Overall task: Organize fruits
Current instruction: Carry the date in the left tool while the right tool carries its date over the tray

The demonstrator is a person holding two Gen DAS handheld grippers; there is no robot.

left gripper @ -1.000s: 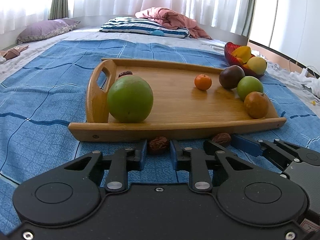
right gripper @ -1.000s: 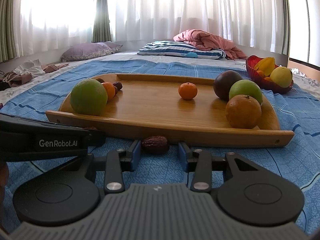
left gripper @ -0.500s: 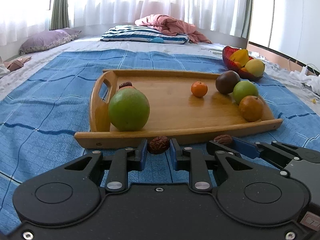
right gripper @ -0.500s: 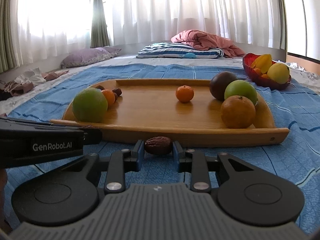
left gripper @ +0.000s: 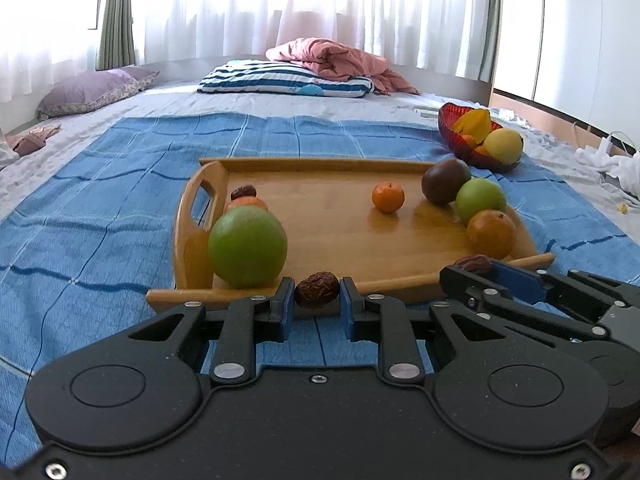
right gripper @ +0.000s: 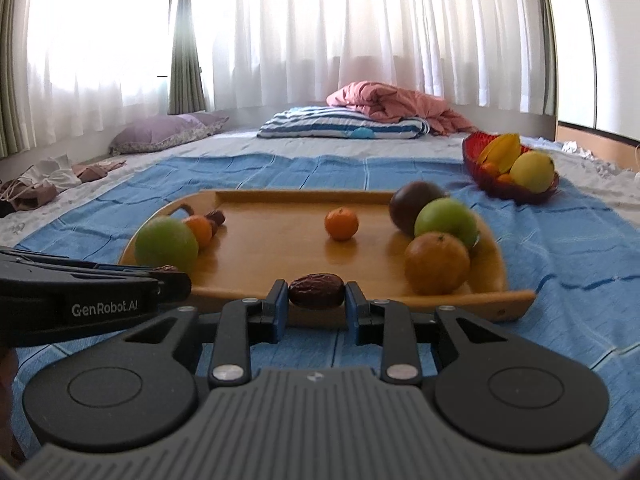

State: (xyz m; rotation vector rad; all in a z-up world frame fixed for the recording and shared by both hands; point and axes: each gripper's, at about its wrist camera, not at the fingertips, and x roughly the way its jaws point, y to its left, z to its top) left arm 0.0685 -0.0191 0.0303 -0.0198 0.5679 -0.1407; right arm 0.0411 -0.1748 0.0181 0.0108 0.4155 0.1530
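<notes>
L gripper (left gripper: 317,305) clamped on a wrinkled red date (left gripper: 317,289), held just over the near rim of the wooden tray (left gripper: 328,216). On tray, L to R: big green fruit (left gripper: 247,257) w/ small orange & another date behind it, mandarin (left gripper: 387,197) mid-tray, then dark fruit, green apple (left gripper: 480,200), orange (left gripper: 491,234) at R end. R gripper (right gripper: 316,306) gripping a smooth brown date (right gripper: 316,290), also at near rim. Red fruit bowl (right gripper: 474,160) sits far R on the blue blanket, apart from tray.

the only readable text is "genrobot.ai", in white letters on the black side of the left gripper (right gripper: 170,276), which enters the right wrist view at about nine o'clock. no other text, number or sign can be read in either view.
</notes>
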